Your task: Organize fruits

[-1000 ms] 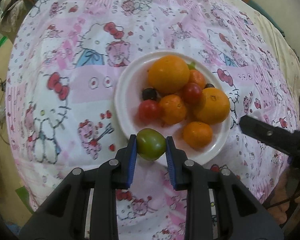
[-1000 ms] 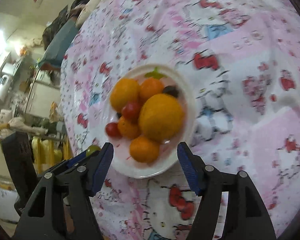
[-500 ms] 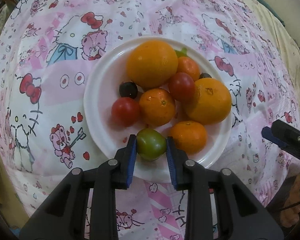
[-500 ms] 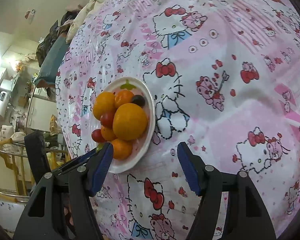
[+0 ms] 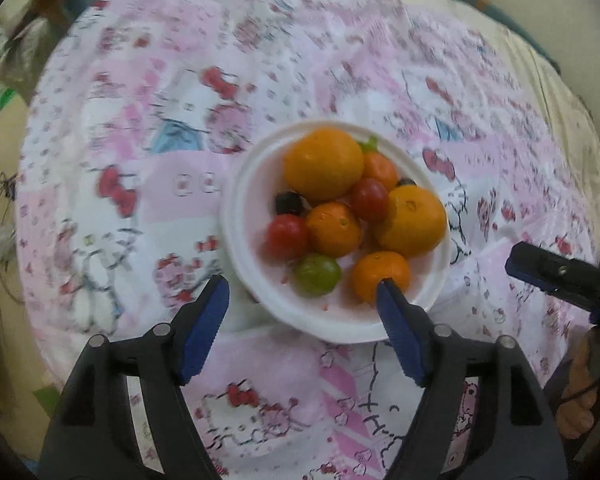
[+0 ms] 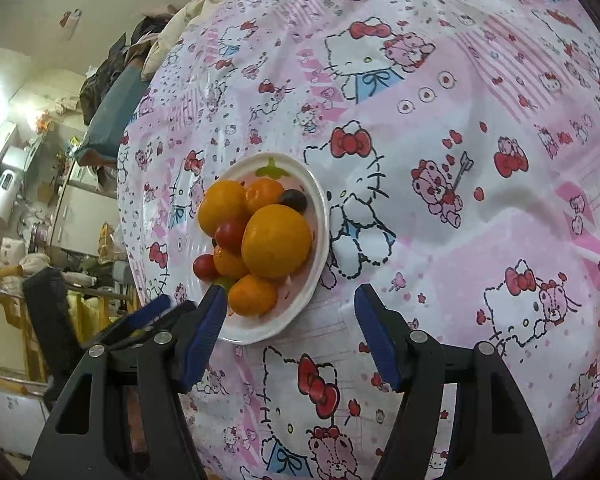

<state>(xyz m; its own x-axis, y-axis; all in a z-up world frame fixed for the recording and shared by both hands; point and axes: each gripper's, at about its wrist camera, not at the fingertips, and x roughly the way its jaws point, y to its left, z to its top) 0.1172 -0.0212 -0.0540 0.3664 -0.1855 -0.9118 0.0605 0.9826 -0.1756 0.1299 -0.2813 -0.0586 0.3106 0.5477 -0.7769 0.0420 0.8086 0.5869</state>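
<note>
Both jaws of your left gripper now gape wide; the green tomato, just released, rests ahead on the plate, fruits gathered.

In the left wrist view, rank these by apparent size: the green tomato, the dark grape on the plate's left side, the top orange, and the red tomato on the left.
Largest to smallest:
1. Top orange
2. Green tomato and red tomato: too alike to rank, and the green one sits nearer the camera.
3. Dark grape
</note>
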